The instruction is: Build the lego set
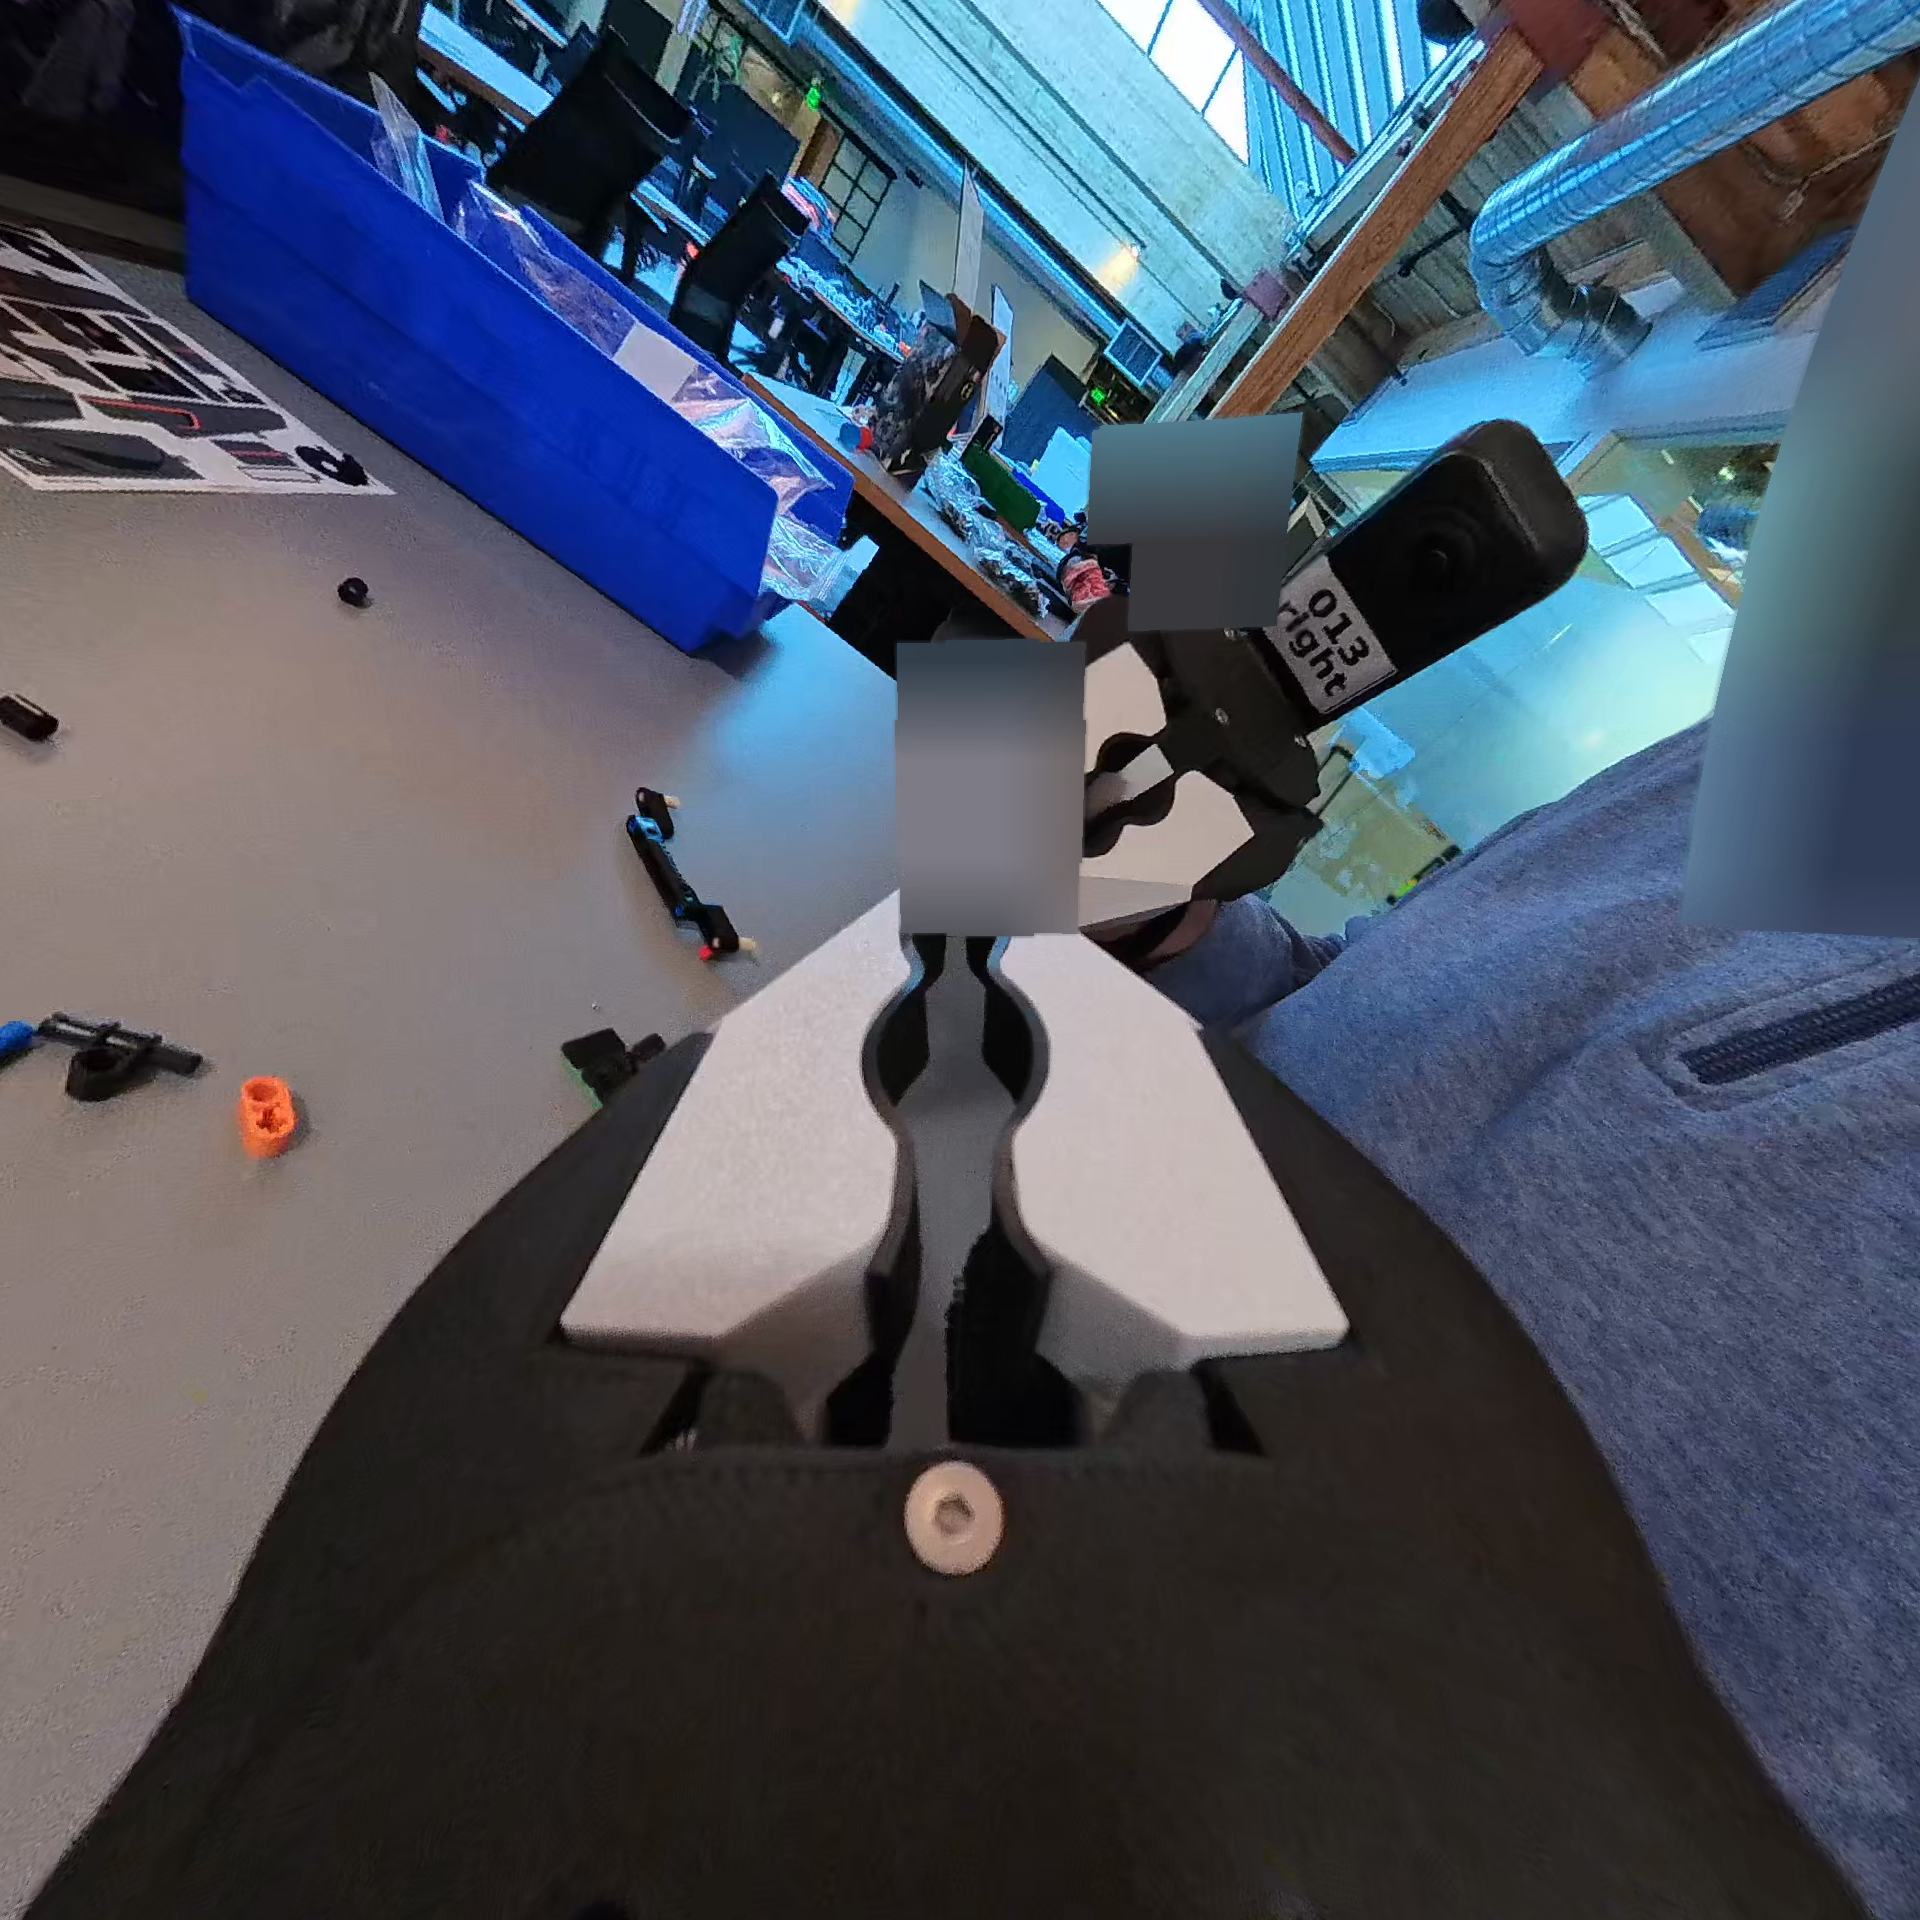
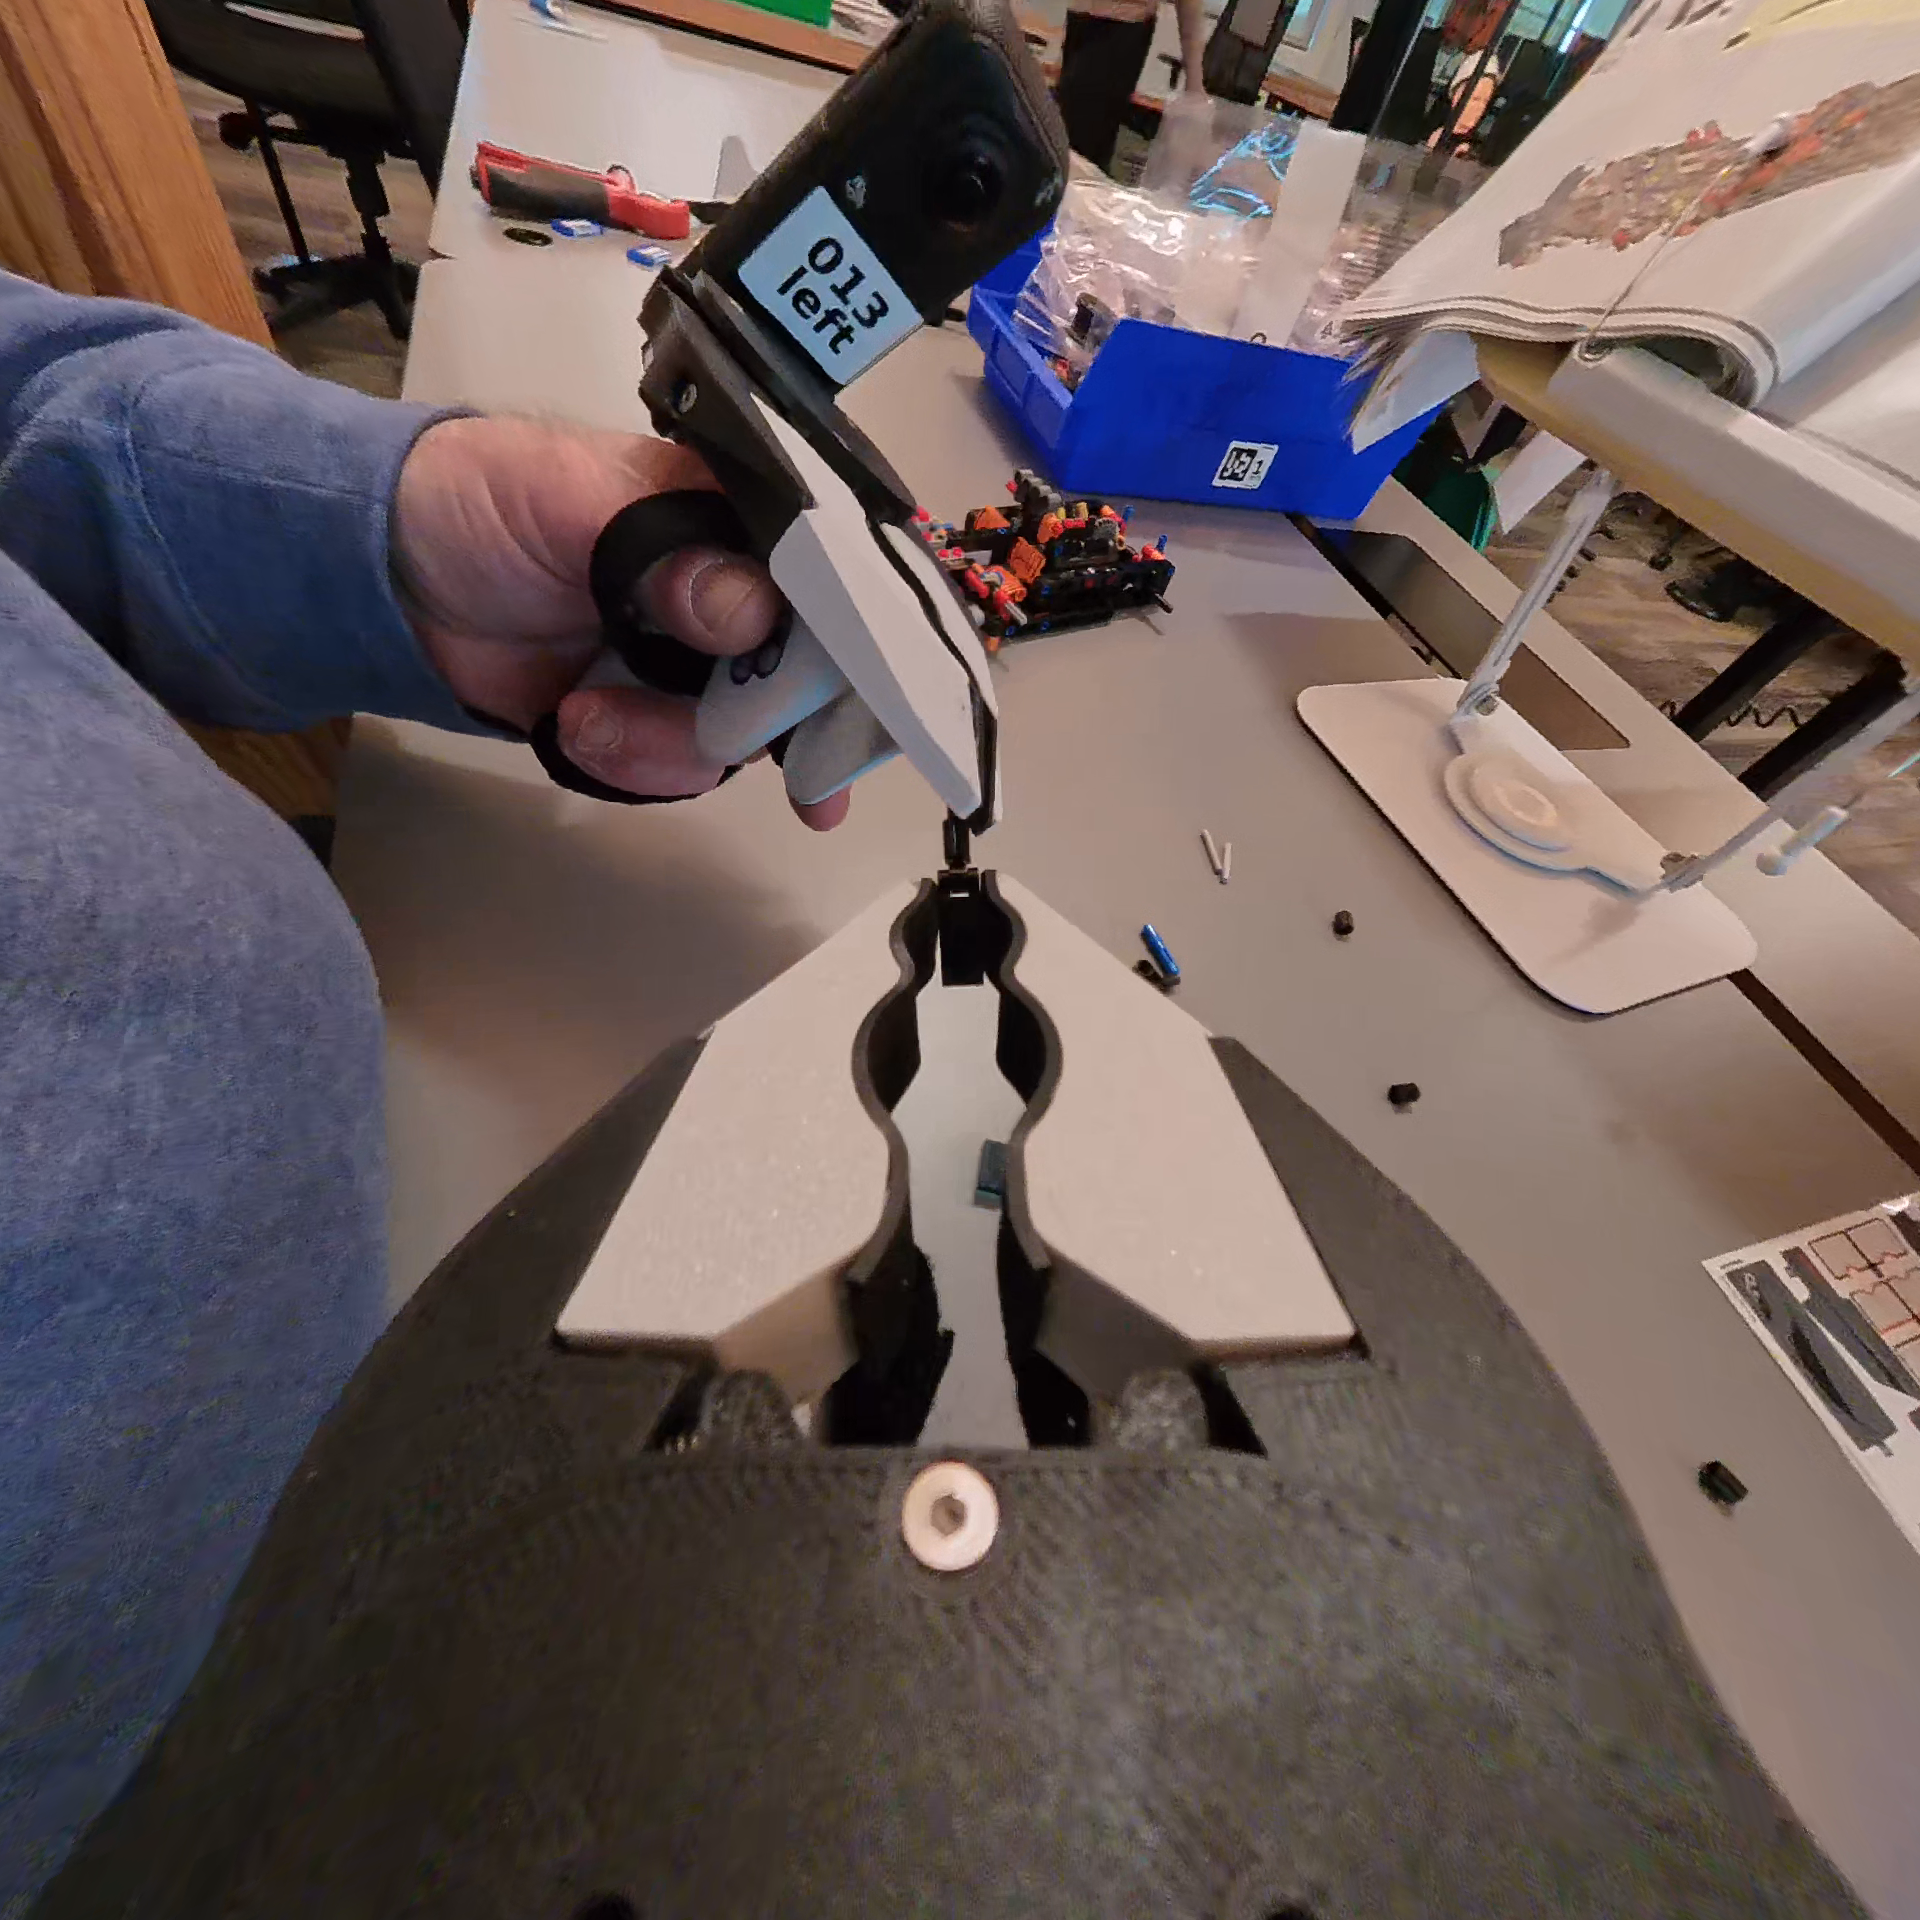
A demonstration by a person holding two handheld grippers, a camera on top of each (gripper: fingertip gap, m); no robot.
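Note:
In the right wrist view my right gripper (image 2: pixel 961 894) is shut on a small black lego piece (image 2: pixel 961 940) at its fingertips, held above the grey table (image 2: pixel 1299 1195). My left gripper (image 2: pixel 982 805) comes down from above, shut on a tiny black connector (image 2: pixel 956 842) that touches the top of that piece. In the left wrist view my left gripper (image 1: pixel 951 940) has its jaws nearly together, and a blur patch hides its tips. The part-built black and orange model (image 2: pixel 1049 561) sits farther back on the table.
A blue bin (image 2: pixel 1174 416) of bagged parts stands behind the model. A booklet on a white stand (image 2: pixel 1538 831) is at the right. Sticker sheets (image 1: pixel 125 384) lie on the table. Loose parts include an orange connector (image 1: pixel 268 1117), a black beam (image 1: pixel 681 883) and a blue pin (image 2: pixel 1158 951). My left and right fingertips are right by each other.

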